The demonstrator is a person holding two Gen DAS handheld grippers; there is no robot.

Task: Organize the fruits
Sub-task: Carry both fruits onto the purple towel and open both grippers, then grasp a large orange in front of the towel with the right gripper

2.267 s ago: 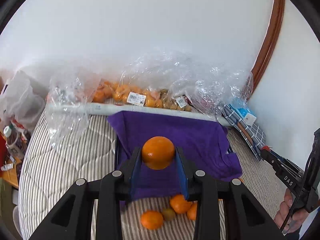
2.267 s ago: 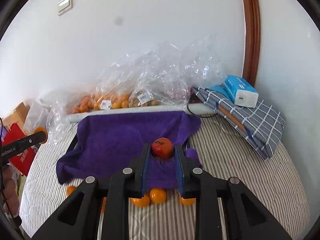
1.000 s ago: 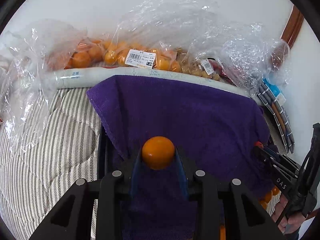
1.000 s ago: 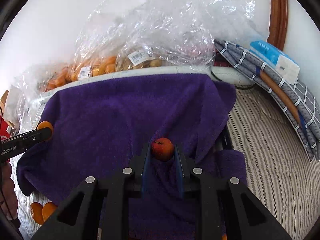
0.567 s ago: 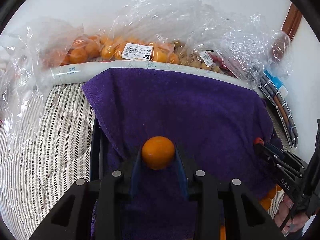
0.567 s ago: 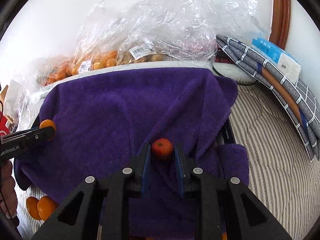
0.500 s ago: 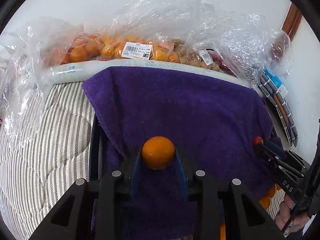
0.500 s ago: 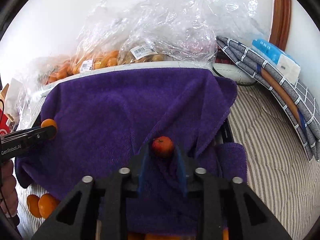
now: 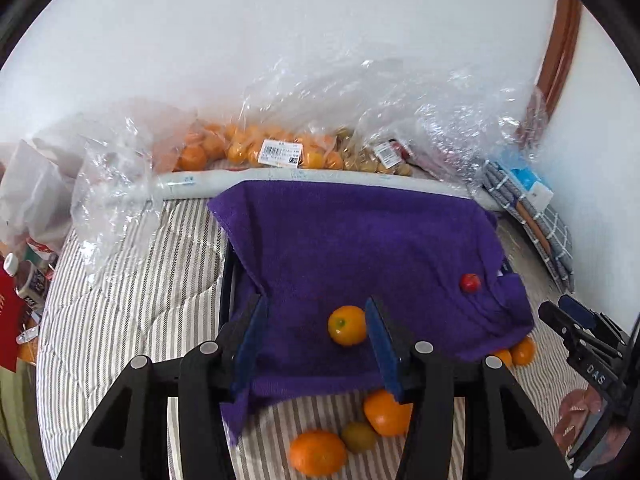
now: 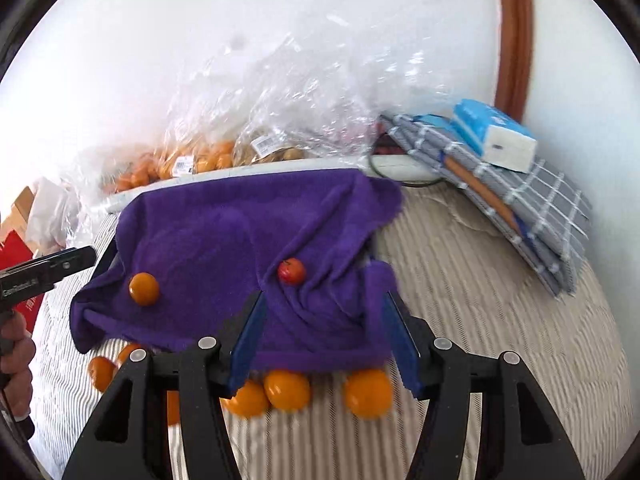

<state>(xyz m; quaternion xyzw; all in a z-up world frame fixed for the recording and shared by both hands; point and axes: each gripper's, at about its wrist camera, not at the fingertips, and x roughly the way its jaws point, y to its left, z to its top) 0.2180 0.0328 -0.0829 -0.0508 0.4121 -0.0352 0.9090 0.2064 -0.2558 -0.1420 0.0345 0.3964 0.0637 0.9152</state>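
Right, both my grippers gape wide, holding nothing: left gripper point(image 9: 316, 336) frames the orange point(image 9: 347, 325) lying on the purple towel point(image 9: 360, 248), right gripper point(image 10: 324, 332) sits below the small red fruit point(image 10: 291, 271). Placing looks done; next, fetch the loose oranges point(image 10: 288, 390) at the towel's near edge.

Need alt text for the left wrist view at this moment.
The left tool, open, frames an orange lying on a purple towel, with a small red fruit further right. More oranges sit on the striped bedding; bagged fruit lines the wall.
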